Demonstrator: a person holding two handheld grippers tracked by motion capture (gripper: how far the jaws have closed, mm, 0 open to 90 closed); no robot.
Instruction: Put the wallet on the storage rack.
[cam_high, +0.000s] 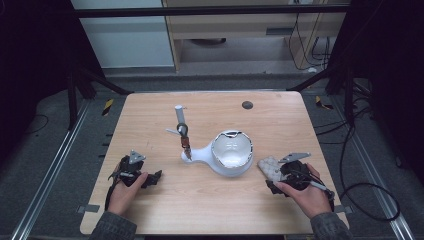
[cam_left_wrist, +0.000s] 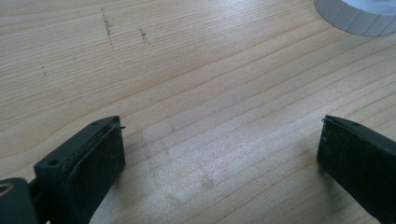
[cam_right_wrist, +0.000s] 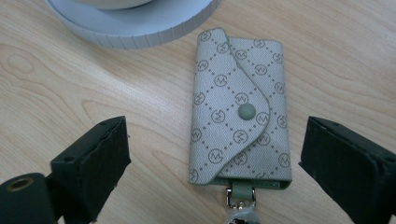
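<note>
- While the right tool (cam_right_wrist: 212, 154) sits low over the key pouch (cam_right_wrist: 239, 109), its jaws are spread wide, one on each side of the pouch, neither touching it – this reads as the approach step before a grab.
- Key pouch: flat on the table (cam_high: 150, 210), near-right, just beside the white bowl-shaped stand (cam_high: 231, 152); flap snapped shut, metal clasp at the end nearest the tool.
- In the high view the right tool (cam_high: 280, 172) is at the pouch (cam_high: 269, 167), held by the person's right hand (cam_high: 305, 192).
- Left tool (cam_left_wrist: 219, 149): jaws apart, nothing between them, just bare table; parked near-left (cam_high: 150, 179), well apart from the pouch.
- Small clamp post (cam_high: 182, 132) stands left of the stand, untouched.
- Next move, my guess: close the jaws across the pouch's narrow width, centred near the snap, then lift.
- Watch for: thin flat pouch – jaws need to get right down to the table or they'll skid over the top. Stand is close on the far side, so keep the lift clear of it.
</note>
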